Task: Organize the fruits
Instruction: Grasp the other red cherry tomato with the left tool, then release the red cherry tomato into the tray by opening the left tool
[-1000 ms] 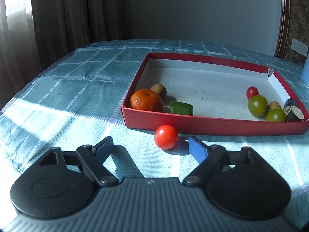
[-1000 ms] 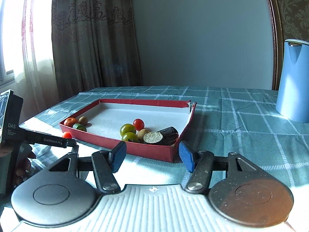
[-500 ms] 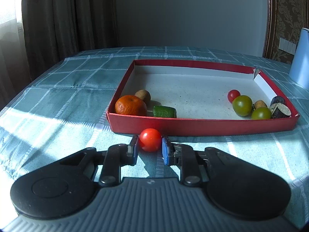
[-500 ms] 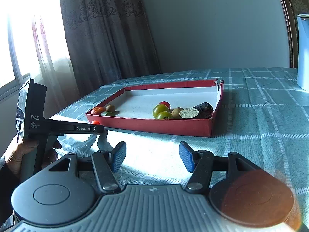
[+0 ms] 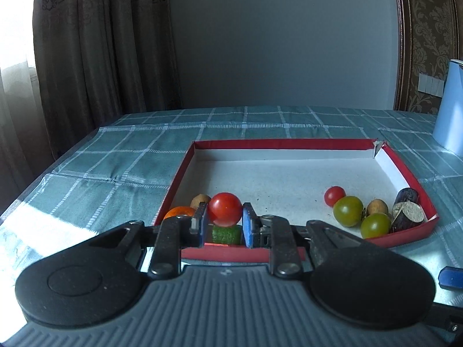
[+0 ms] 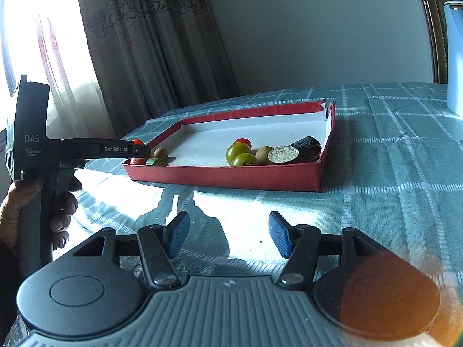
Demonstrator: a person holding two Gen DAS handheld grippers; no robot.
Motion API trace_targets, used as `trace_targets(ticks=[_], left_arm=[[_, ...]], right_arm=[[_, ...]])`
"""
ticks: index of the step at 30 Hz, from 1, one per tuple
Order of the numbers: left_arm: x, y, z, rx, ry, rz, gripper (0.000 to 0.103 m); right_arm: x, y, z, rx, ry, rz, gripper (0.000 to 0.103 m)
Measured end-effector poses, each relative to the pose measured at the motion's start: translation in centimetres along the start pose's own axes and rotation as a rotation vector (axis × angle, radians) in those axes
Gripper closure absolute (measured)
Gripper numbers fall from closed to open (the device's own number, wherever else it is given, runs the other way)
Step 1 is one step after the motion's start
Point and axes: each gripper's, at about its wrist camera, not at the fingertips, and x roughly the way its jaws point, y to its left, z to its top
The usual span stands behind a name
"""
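Between the blue pads of the left gripper (image 5: 224, 225) sits a glossy, round red tomato (image 5: 224, 209), pinched at its sides and carried clear of the cloth. It hangs at the near left corner of the shallow red cardboard tray with a white floor (image 5: 289, 143), directly above a stubby green cucumber piece (image 5: 226, 233). From the tomato, the open white floor lies at about twelve to one o'clock, so the drop likely wants a short push forward past the near wall. Being a sphere, the tomato has no long axis and will probably roll once let go.

At nine o'clock from it lie a dimpled orange mandarin (image 5: 179, 211) and a small dull brown fruit (image 5: 200, 200). Toward three o'clock cluster a small red cherry tomato (image 5: 334, 195), two smooth green tomatoes (image 5: 347, 211), another tan fruit (image 5: 377, 206) and a dark purple cut cylinder with a pale speckled face (image 5: 408, 217).

The right gripper (image 6: 228, 237) hovers over the teal checked tablecloth (image 6: 390, 190) with its jaws spread and nothing between them, well short of the tray; the left one is plainly nearer. A pale blue smooth jug (image 5: 450, 110) stands at two o'clock.
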Motion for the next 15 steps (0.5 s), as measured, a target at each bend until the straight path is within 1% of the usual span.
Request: trace_targets(ticks=[4,7,9,13,15], left_arm=[[1.7,-0.1,0.5,-0.015,0.021,0.017,0.081],[3.3,0.0,0.4,-0.013,0.046,0.047,0.081],[4.0,0.1,0.3,-0.015,0.056,0.048,0.08],[4.5,0.1,0.1,-0.01,0.051,0.047,0.079],[4.4,0.1,0.0,-0.007,0.047,0.036,0.075]], right_arm=[[0.3,0.0,0.0,0.0,0.016,-0.003,0.043],[0.3,0.1,0.0,-0.005,0.02,-0.002,0.043],[0.4,0.2,0.0,-0.006,0.023,-0.001,0.043],[0.5,0.2,-0.1,-0.004,0.032,0.003,0.043],[0.6,0.2,-0.1,-0.001,0.036,0.004,0.043]])
